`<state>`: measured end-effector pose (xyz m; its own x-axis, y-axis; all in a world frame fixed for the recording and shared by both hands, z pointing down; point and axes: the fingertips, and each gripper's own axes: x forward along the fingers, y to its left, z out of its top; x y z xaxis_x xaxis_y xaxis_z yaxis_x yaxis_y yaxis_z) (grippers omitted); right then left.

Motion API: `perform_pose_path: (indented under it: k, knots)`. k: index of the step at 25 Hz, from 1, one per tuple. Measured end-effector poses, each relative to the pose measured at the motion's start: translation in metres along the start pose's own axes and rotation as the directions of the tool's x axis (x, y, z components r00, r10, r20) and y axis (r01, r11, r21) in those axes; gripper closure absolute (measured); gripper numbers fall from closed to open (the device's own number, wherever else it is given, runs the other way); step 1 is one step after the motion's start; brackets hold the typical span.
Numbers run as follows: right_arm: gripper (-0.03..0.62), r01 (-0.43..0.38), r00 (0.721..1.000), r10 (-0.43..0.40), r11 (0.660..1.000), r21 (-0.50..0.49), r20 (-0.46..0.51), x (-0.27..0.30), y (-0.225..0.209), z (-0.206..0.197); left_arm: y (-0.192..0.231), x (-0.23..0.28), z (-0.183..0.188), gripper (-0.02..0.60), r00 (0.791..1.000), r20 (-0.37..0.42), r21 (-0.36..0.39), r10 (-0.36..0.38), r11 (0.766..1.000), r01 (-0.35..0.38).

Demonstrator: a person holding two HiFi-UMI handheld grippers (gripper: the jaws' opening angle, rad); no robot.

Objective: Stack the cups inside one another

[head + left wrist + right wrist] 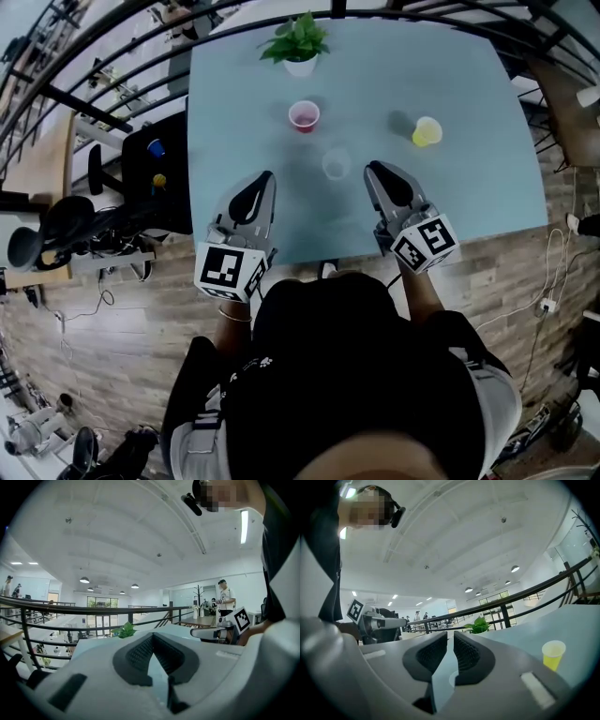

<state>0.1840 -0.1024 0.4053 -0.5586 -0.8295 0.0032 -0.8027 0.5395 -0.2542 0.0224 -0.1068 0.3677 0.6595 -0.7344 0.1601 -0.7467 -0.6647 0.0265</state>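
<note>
Left claw [266, 178] is clenched, its pads meeting at the tips with nothing in them. The right claw [374, 170] is all but closed: a thin slit shows between its pads, and it grasps nothing. Both point nearly level across the table [469, 197], away from the person.

No cup is inside another yet, so I judge the task to be at its very start, with the claws reaching toward a first cup. The clear cup [336, 164] is the closest, standing between the two claw tips and a little ahead of them, touching neither. The pink cup [304, 115] stands farther out, in front of the plant [298, 42]. The yellow cup [427, 131] stands off to the right, well apart from the other two.

All three cups stand upright with their mouths up, so each one's long axis runs straight up from the table. The right gripper view shows the yellow cup square on its base.

The next move likely calls for one claw to spread wide enough to take a cup's wall or rim. It must grip gently, since these look like thin, light cups. The cup should then be lifted clear, kept upright, and lowered mouth-up into another cup.
</note>
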Motion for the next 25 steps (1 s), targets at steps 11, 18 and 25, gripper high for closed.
perform_pose_path:
  k: [11, 18, 25]
  knots:
    - [0.461, -0.094, 0.988, 0.091, 0.995, -0.016, -0.122, 0.034, -0.012, -0.036, 0.017, 0.015, -0.005, 0.598, 0.997, -0.014, -0.014, 0.071, 0.997, -0.072]
    - [0.336, -0.131, 0.968, 0.119, 0.991, -0.039, -0.22, 0.049, -0.021, -0.068, 0.022, 0.023, -0.008, 0.598, 0.994, -0.025, -0.012, 0.104, 0.995, -0.104]
    - [0.233, -0.199, 0.919, 0.152, 0.976, -0.093, -0.364, 0.066, -0.02, -0.112, 0.028, 0.022, -0.015, 0.598, 0.989, -0.048, -0.008, 0.142, 0.99, -0.142]
